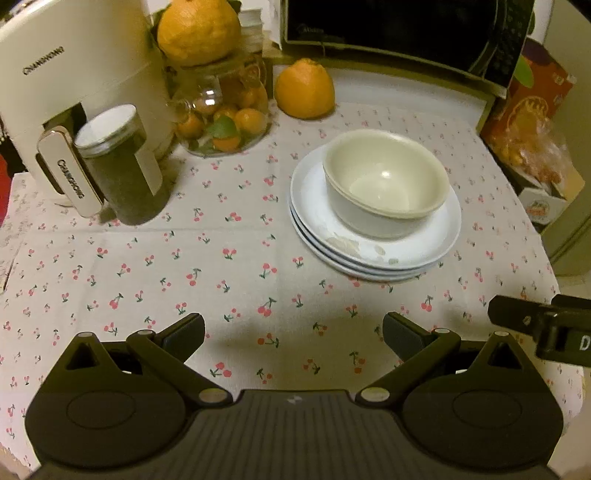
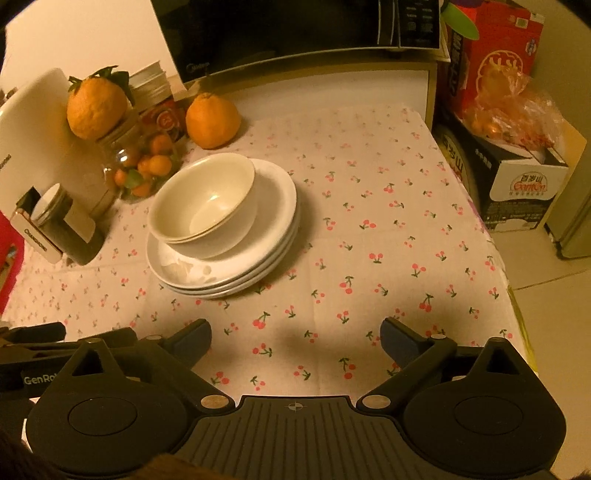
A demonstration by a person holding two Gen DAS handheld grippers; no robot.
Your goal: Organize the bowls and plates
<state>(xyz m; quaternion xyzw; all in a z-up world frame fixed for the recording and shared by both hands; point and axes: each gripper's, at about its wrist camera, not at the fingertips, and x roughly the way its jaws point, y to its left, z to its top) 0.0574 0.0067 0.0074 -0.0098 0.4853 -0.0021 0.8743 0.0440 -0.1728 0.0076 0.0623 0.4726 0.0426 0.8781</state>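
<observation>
Three white plates [image 1: 369, 254] [image 2: 236, 273] lie stacked on the cherry-print tablecloth. Two cream bowls [image 1: 384, 184] [image 2: 203, 206], one nested in the other, sit on top of the stack. My left gripper [image 1: 293, 332] hovers over bare cloth in front of the stack, open, with nothing between its fingers. My right gripper [image 2: 295, 338] is open too, over the cloth to the right front of the stack, and holds nothing. Part of the right gripper shows at the right edge of the left wrist view.
A white appliance [image 1: 70, 85] and a dark lidded jar [image 1: 122, 166] stand at the left. A glass jar of small oranges [image 1: 225, 114] has a large orange on its lid, and another orange [image 1: 304, 90] lies behind. A microwave [image 2: 295, 33] and boxes [image 2: 509, 122] stand at the back and right.
</observation>
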